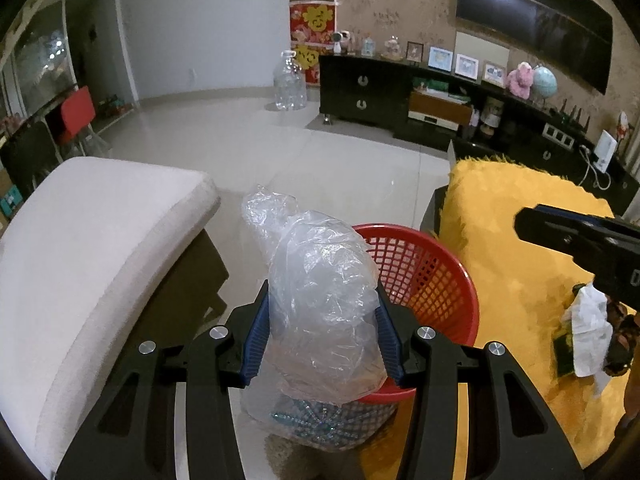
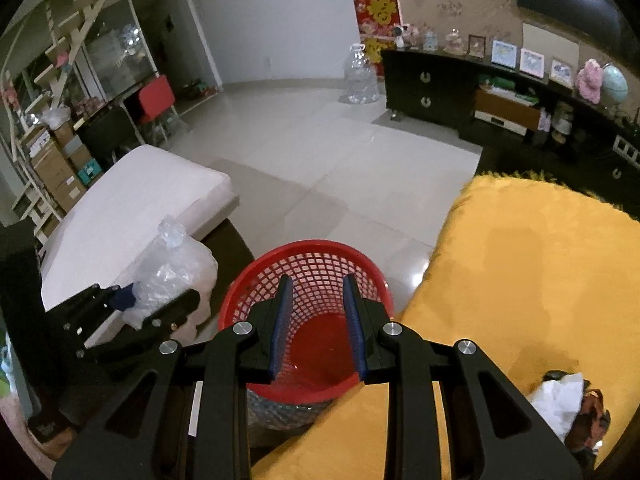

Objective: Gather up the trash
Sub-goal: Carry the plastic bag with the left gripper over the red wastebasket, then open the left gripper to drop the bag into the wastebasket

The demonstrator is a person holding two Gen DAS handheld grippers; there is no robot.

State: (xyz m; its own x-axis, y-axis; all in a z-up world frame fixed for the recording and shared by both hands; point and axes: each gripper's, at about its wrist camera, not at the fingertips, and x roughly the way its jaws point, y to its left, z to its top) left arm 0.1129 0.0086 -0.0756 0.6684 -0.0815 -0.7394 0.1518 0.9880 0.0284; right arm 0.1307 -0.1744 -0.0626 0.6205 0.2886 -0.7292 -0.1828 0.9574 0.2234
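Here, the biggest thing near me is the fuzzy yellow blanket (image 2: 520,272) on my right side. A white cushion seat (image 1: 100,240) sits on my left side. Between them, on the pale tile floor (image 2: 320,152), stands the red basket (image 2: 276,272). It is full of little holes, and I can see its red bottom with nothing in it.

My left gripper (image 1: 322,328) is clamped on a crumpled clear plastic bag (image 1: 320,288). The blue pads press the bag on both sides. The bag pokes up high past the fingers. In the left view it hangs just in front of the basket's near rim, but I cannot tell if it is over the opening.

My right gripper (image 2: 318,328) holds nothing. Its jaws stand a little apart, and I look right between them down into the basket.

A small white crumpled tissue (image 2: 560,404) lies on the blanket, off to my right, with something dark and brownish beside it. I cannot tell what that dark thing is.

I think I am at the step of bringing the bag to the basket. Next, I need to get the bag right over the red opening and then let my left fingers go wide. The bag is light and puffy, so it may catch on the rim. After that, the tissue looks like the next trash to pick.
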